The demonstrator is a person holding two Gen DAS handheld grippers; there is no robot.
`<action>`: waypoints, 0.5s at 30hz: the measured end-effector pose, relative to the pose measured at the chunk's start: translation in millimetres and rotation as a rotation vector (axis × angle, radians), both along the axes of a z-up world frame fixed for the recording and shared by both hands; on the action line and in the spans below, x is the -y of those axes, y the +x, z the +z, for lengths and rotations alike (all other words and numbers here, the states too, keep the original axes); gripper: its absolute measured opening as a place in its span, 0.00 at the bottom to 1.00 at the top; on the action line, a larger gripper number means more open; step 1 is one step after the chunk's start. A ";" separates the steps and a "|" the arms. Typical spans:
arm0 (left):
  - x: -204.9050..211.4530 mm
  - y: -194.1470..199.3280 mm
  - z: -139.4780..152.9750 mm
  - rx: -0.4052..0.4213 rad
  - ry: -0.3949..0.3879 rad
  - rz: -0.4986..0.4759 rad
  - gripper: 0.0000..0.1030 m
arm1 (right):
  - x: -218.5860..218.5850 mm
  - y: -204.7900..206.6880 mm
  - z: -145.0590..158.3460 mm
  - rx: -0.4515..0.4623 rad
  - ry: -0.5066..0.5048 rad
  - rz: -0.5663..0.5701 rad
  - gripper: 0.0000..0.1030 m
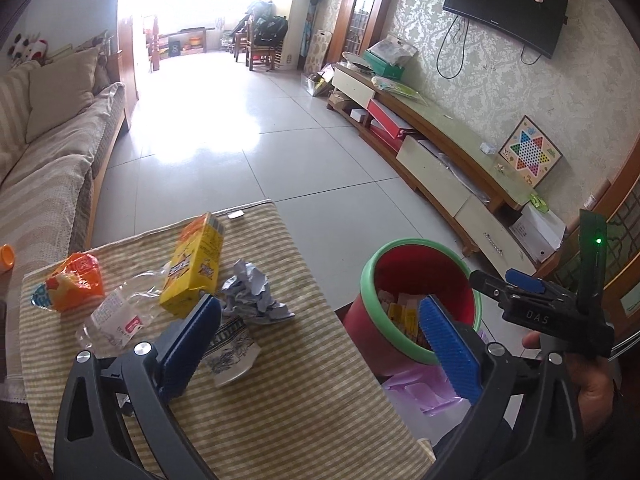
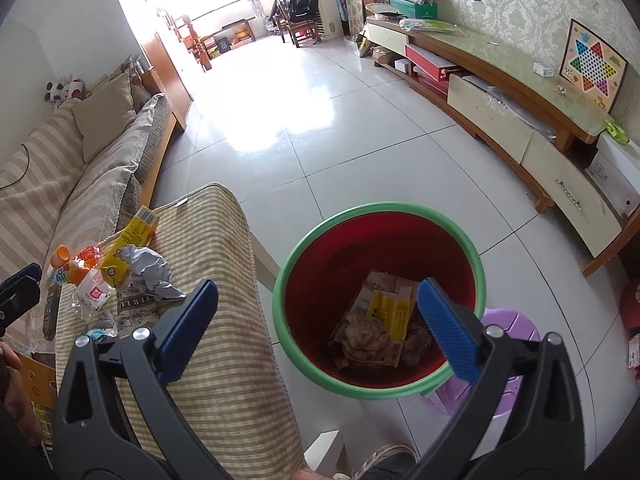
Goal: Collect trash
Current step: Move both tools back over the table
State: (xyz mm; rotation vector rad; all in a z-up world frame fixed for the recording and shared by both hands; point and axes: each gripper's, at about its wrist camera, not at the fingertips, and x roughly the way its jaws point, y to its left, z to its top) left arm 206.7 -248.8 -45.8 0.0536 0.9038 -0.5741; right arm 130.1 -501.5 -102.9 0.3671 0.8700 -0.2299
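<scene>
Nearest thing is the left gripper, fingers spread wide with nothing between them, tipped down over the near edge of the counter with its striped cloth. The right gripper is the same deal, fingers wide apart and empty, angled down right above the red bin, which sits on the floor just right of the counter, so my guess is that's a drop spot kept close for short trips. Inside the bin there's already a yellow wrapper and some crumpled brownish paper, so part of the job looks done. Further back on the counter the rest of the trash waits in a loose clump: a flattened patterned cup closest to the left fingers, then crumpled grey paper, a clear plastic bottle, a yellow carton and an orange packet at the far left. I'd bet the cup goes next.
</scene>
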 end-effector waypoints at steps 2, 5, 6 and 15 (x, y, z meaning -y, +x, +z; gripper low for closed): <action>-19.2 -1.3 -1.4 -0.004 0.003 0.029 0.92 | -15.1 2.9 3.2 -0.002 -0.002 0.025 0.96; -54.3 -5.2 -3.7 -0.011 -0.001 0.080 0.92 | -43.1 6.5 6.7 -0.003 -0.008 0.070 0.96; -65.7 -6.6 -3.9 -0.011 -0.002 0.096 0.92 | -54.2 8.2 7.7 -0.002 -0.008 0.088 0.96; -171.8 -5.9 -13.5 -0.041 0.004 0.229 0.92 | -143.3 32.0 10.7 -0.003 -0.013 0.221 0.96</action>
